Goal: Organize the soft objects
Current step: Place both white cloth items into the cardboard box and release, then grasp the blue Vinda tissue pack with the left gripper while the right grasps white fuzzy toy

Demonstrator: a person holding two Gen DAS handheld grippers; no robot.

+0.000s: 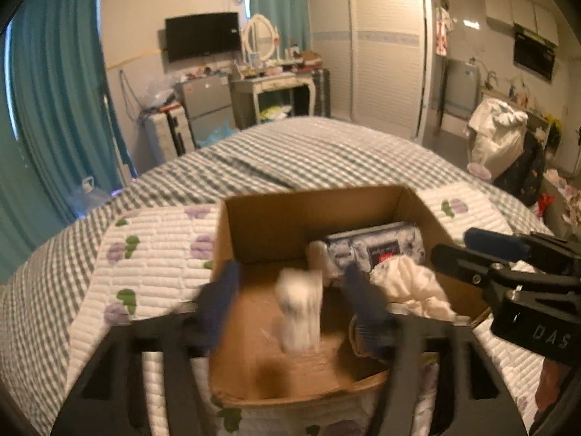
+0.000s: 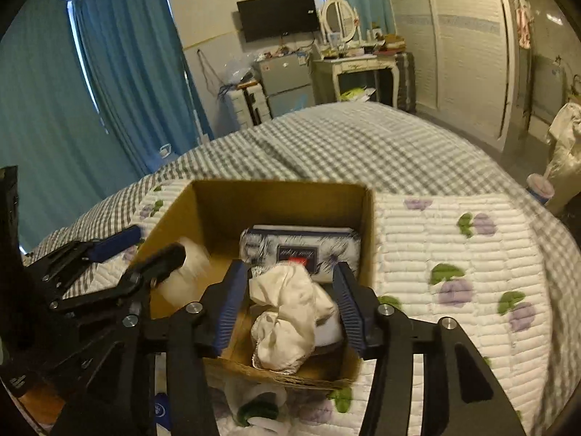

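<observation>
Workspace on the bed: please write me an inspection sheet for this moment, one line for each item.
Surface: quilted bedspread with purple flowers, laid over a checked blanket.
Job's things: open cardboard box holding a tissue pack, a crumpled white cloth and a blurred white soft item.
Clutter: small items on the bedspread in front of the box, too unclear to name.
Grippers: left hand-held gripper open above the box, around the blurred item; right hand-held gripper open, its fingers either side of the cloth.
Cables: wires hanging on the far wall near the television.
Surroundings: teal curtains, dressing table, wardrobe.
</observation>
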